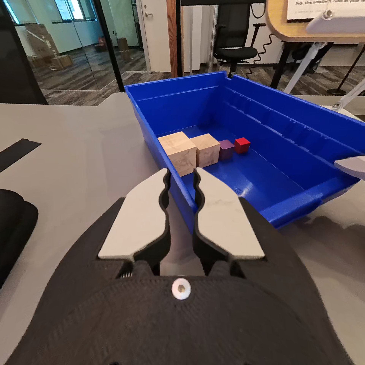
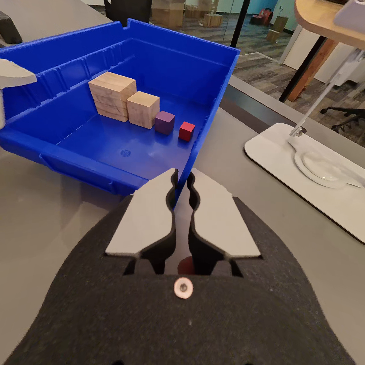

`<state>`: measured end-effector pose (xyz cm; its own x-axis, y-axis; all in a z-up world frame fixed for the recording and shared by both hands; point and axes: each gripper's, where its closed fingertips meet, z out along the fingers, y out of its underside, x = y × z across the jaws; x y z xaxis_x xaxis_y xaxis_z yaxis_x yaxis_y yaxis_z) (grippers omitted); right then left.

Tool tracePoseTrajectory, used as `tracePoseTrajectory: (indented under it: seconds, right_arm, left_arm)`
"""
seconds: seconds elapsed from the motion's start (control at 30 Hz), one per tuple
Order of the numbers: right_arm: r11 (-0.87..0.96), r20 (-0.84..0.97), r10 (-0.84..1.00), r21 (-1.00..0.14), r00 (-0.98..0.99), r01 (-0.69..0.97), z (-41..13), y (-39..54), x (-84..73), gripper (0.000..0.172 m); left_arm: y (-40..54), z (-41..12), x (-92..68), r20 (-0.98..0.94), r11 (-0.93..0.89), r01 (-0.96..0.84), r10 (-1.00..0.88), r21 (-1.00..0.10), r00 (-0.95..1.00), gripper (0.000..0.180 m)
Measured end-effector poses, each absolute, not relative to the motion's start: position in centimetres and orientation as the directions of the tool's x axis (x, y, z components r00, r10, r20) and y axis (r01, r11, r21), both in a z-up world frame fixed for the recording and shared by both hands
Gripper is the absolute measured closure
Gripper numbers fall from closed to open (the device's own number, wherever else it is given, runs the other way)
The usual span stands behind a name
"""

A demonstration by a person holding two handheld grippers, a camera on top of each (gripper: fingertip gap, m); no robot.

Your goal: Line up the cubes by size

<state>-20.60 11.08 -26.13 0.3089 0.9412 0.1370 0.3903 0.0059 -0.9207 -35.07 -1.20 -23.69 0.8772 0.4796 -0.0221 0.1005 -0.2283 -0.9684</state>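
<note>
Wooden cubes, a big cube and a mid cube, stood touching in a row with a purple cube and a red cube, largest to smallest, mid-frame inside the blue bin. Left gripper, lower centre, straddled the bin's side wall, jaws narrow. Right gripper was clamped on the opposite wall. Right of the bin lay a white base on the grey table.
</note>
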Motion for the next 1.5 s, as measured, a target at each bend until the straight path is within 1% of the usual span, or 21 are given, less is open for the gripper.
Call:
tracePoseTrajectory:
  seconds: [0.23, 0.43, 0.67, 0.8, 1.5]
  right_arm:
    - [0.063, 0.176, 0.951, -0.916, 0.255, 0.397, -26.1, 9.1, -22.6, 0.159]
    - [0.049, 0.151, 0.96, -0.919, 0.235, 0.391, -26.1, 8.0, -24.9, 0.155]
    - [0.016, 0.123, 0.96, -0.921, 0.252, 0.388, -26.2, 7.9, -27.4, 0.153]
    - [-0.039, 0.066, 0.963, -0.926, 0.263, 0.376, -26.2, 8.4, -28.9, 0.153]
    - [-0.036, 0.064, 0.966, -0.926, 0.251, 0.375, -26.3, 8.2, -33.2, 0.15]
  left_arm:
    - [-1.0, -24.1, -39.1, 0.006, -0.253, 0.153, 0.5, -0.955, 0.866, 0.171]
    - [0.0, -24.2, -42.8, 0.019, -0.266, 0.182, 0.518, -0.947, 0.855, 0.178]
    - [2.0, -24.3, -46.3, 0.079, -0.242, 0.233, 0.514, -0.942, 0.854, 0.178]
    - [3.1, -24.3, -47.9, 0.091, -0.241, 0.236, 0.491, -0.942, 0.866, 0.178]
    - [5.5, -24.3, -52.8, 0.137, -0.218, 0.24, 0.401, -0.946, 0.906, 0.178]
